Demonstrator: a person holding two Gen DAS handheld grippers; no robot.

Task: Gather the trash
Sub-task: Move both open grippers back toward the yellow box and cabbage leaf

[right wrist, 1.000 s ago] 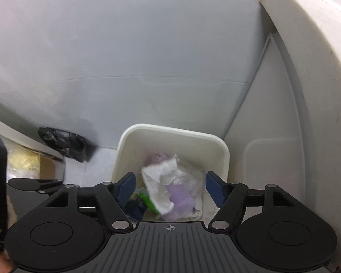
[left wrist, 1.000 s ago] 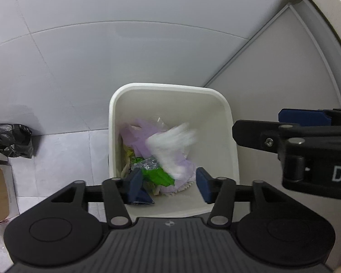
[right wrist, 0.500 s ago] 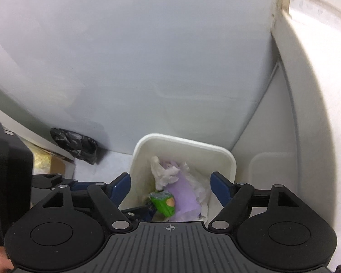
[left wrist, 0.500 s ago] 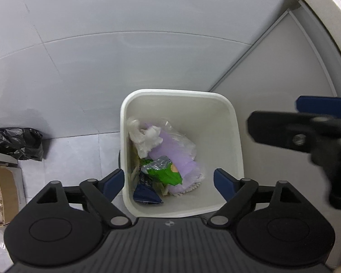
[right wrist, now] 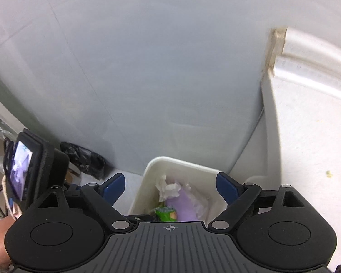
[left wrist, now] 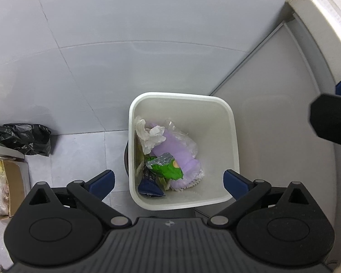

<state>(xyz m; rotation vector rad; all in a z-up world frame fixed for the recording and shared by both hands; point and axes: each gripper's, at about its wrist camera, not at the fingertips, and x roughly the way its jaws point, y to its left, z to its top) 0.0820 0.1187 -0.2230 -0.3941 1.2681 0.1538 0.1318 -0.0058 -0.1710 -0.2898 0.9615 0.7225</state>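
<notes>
A white square trash bin (left wrist: 233, 136) stands on the floor in a corner. It holds a crumpled white tissue (left wrist: 149, 134), a purple wrapper (left wrist: 181, 157), a green snack packet (left wrist: 167, 168) and a dark blue packet (left wrist: 150, 184). My left gripper (left wrist: 168, 180) is open and empty above the bin. My right gripper (right wrist: 170, 187) is open and empty, higher up, with the bin (right wrist: 152, 166) and tissue (right wrist: 168, 188) below it. Part of the right gripper (left wrist: 332, 118) shows at the right edge of the left wrist view.
A black plastic bag (left wrist: 22, 137) lies on the tiled floor left of the bin. A cardboard box (left wrist: 9, 182) sits at the far left. A white counter (right wrist: 307, 125) rises on the right. Grey walls stand behind the bin.
The white tissue fell from the left gripper into the bin and lies at its left side. The left jaws opened wide. Both grippers rose away from the bin.
</notes>
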